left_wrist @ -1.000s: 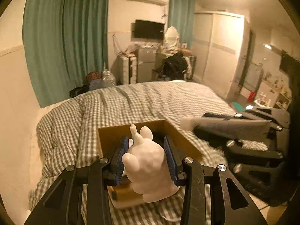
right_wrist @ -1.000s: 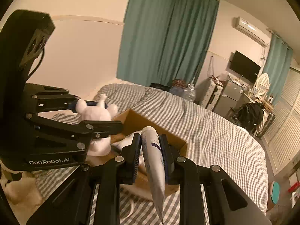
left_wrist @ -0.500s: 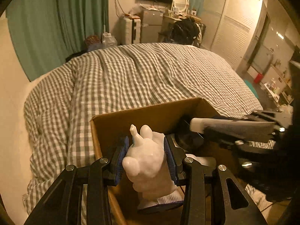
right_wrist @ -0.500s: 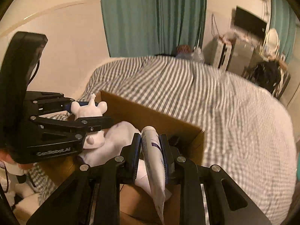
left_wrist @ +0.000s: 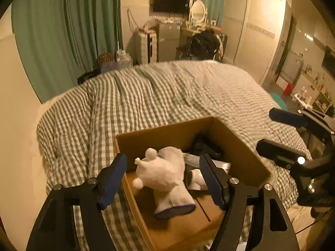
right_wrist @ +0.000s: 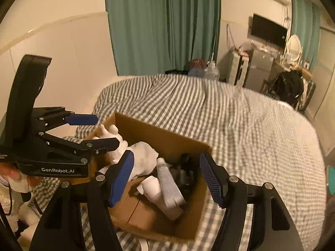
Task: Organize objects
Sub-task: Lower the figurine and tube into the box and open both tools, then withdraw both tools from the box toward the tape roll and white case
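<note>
An open cardboard box (left_wrist: 240, 148) (right_wrist: 167, 138) sits on the checked bed. My left gripper (left_wrist: 163, 177) is open above its near left part; a white plush toy (left_wrist: 161, 171) lies free between the jaws, over a white sock (left_wrist: 175, 205). My right gripper (right_wrist: 165, 177) is open over the box; a white tube (right_wrist: 167, 184) lies inside below it, beside white cloth (right_wrist: 144, 159) and dark items (right_wrist: 186, 171). The left gripper also shows in the right wrist view (right_wrist: 100, 129), and the right gripper in the left wrist view (left_wrist: 280, 133).
The grey checked duvet (left_wrist: 167, 92) covers the bed around the box. A cream wall (right_wrist: 62, 73) and teal curtains (left_wrist: 69, 31) stand to the left. A dresser, bottles and a black bag (left_wrist: 205, 41) stand beyond the bed's far end.
Both grippers have opened. The plush toy has dropped out of the left jaws into the box, and the tube has dropped out of the right jaws into the box.
</note>
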A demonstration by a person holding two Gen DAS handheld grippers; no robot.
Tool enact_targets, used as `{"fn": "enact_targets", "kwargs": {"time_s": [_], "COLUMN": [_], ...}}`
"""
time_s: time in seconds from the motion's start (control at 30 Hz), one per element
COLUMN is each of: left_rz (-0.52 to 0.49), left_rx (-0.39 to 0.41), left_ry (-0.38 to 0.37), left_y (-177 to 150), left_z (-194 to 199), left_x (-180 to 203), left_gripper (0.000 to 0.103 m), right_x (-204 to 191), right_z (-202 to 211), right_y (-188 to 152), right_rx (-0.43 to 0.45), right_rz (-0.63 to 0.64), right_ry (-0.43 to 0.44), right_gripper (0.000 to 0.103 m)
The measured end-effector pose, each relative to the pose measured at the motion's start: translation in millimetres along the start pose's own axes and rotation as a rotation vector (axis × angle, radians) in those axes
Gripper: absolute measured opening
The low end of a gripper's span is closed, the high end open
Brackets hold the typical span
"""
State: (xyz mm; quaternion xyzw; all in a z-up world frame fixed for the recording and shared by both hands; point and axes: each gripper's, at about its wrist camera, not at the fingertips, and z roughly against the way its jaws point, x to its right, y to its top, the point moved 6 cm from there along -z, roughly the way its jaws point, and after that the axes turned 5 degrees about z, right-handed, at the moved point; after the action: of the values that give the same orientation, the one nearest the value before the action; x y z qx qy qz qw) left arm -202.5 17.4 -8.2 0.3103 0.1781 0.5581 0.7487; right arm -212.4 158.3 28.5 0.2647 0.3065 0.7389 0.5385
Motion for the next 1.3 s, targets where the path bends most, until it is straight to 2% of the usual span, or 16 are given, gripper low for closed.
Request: {"fn": "enact_targets", "kwargs": {"time_s": [0.03, 0.1, 0.2, 0.37, 0.5, 0.63, 0.77, 0.9, 1.07, 1.23, 1.3], "left_rz": [-0.005, -0.02, -0.028, -0.016, -0.024, -0.031, 0.058, 0.08, 0.084, 0.067, 0.039], "left_rx": [0.016, 0.067, 0.113, 0.126, 0.172, 0.185, 0.232, 0.239, 0.185, 0.12, 0.097], "left_ry": [0.001, 0.011, 0.02, -0.029, -0.007, 0.029, 0.133, 0.196, 0.189, 0.146, 0.137], "left_y": [1.0, 1.8, -1.8, -7.3, -13.5, -30.9, -59.9, -96.8, -144.5, -169.2, -176.3], "left_z": [8.1, 30.9, 61.7, 94.9, 115.4, 128.2, 139.8, 135.5, 114.3, 82.3, 69.6], "left_x": [2.1, 5.7, 8.5, 14.2, 16.9, 13.1, -0.4, -4.2, -5.2, 10.3, 19.8], "left_gripper": [0.087, 0.091, 0.092, 0.092, 0.095, 0.095, 0.095, 0.095, 0.095, 0.095, 0.095], "right_x": [-4.5, -6.0, -15.8, -27.9, -37.6, -46.0, -54.7, -59.2, -74.6, -91.8, -93.5], "right_z": [10.1, 36.0, 70.6, 116.3, 144.2, 157.0, 159.2, 154.2, 126.9, 93.3, 77.0], "right_y": [3.1, 9.6, 11.9, 6.7, 4.2, -5.7, -24.2, -48.0, -88.0, -135.6, -158.1], "right_rx": [0.01, 0.04, 0.072, 0.126, 0.16, 0.146, 0.113, 0.11, 0.039, -0.032, -0.068], "right_rz": [0.007, 0.016, 0.015, 0.047, 0.075, 0.087, 0.105, 0.071, 0.065, 0.093, 0.111], "right_ry": [-0.012, -0.042, -0.061, -0.095, -0.13, -0.127, -0.126, -0.099, -0.059, -0.04, -0.07], "right_gripper": [0.07, 0.074, 0.078, 0.086, 0.088, 0.089, 0.089, 0.089, 0.089, 0.089, 0.089]}}
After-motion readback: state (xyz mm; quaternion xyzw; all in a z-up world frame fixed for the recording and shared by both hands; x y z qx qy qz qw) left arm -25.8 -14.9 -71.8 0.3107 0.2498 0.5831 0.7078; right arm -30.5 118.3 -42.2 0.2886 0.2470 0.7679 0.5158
